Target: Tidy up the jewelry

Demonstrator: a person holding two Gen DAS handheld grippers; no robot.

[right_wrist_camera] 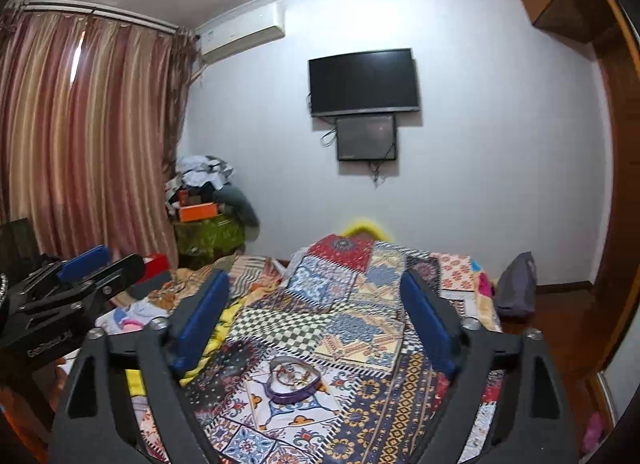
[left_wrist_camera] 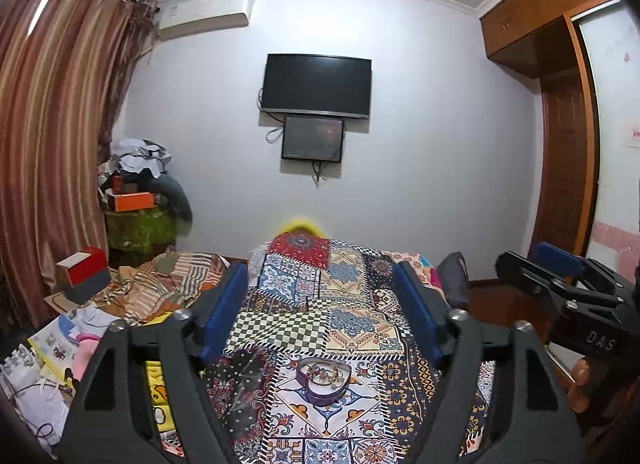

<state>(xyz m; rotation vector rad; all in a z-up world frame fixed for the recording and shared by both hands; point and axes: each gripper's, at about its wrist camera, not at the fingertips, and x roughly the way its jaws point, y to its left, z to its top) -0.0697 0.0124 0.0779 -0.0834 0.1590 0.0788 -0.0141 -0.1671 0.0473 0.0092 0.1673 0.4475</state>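
Note:
A purple heart-shaped jewelry box (left_wrist_camera: pixel 325 381) (right_wrist_camera: pixel 294 380) lies open on the patterned bedspread (left_wrist_camera: pixel 320 304) (right_wrist_camera: pixel 340 316), with a tangle of bracelets and chains inside. My left gripper (left_wrist_camera: pixel 320 280) is open and held above the bed, short of the box. My right gripper (right_wrist_camera: pixel 316 288) is open too, at about the same height, with nothing between its fingers. Each gripper shows in the other's view: the right gripper (left_wrist_camera: pixel 548 264) at the right edge, the left gripper (right_wrist_camera: pixel 100 262) at the left edge.
Clothes, papers and a red-and-grey box (left_wrist_camera: pixel 82 274) are heaped on the bed's left side. A cluttered stand (left_wrist_camera: pixel 140 220) is in the corner by striped curtains (left_wrist_camera: pixel 52 144). A TV (left_wrist_camera: pixel 316 86) hangs on the far wall. A wooden wardrobe (left_wrist_camera: pixel 560 144) is at right.

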